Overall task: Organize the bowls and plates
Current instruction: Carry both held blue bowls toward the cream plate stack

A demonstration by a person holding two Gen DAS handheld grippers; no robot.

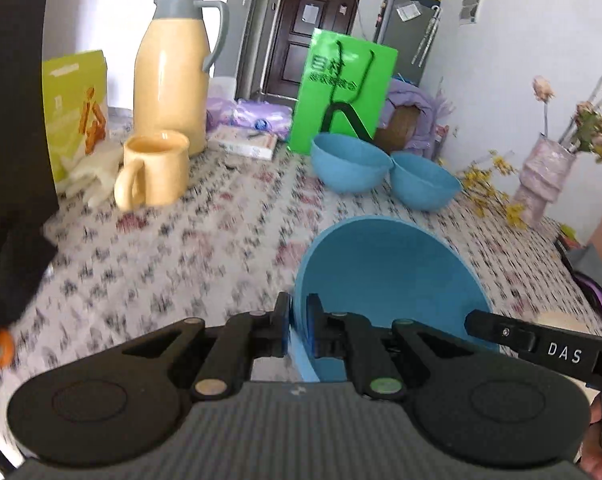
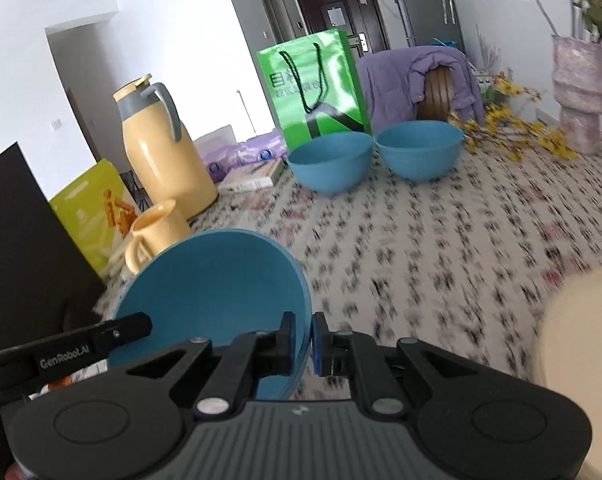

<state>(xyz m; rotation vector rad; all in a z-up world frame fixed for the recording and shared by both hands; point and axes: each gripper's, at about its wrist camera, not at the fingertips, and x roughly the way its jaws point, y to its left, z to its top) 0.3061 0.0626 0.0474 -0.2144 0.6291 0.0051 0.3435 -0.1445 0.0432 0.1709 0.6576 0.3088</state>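
Observation:
I carry one blue bowl (image 1: 393, 280) between both grippers, above the patterned tablecloth. My left gripper (image 1: 299, 330) is shut on its left rim. My right gripper (image 2: 301, 340) is shut on the same blue bowl (image 2: 217, 288) at its right rim. Each gripper's finger also shows at the edge of the other's view. Two more blue bowls stand side by side at the far edge of the table: one (image 1: 351, 164) in front of the green bag and one (image 1: 425, 182) to its right. In the right wrist view the same pair of bowls sits at the back, the left one (image 2: 329, 164) and the right one (image 2: 419, 152).
A yellow thermos jug (image 1: 171, 76) and a yellow mug (image 1: 153, 170) stand at the left, next to a yellow-green box (image 1: 77, 112). A green paper bag (image 1: 341, 96) stands behind the bowls. A vase of flowers (image 1: 541, 184) stands at the right. A cream object (image 2: 581, 340) is blurred at the near right.

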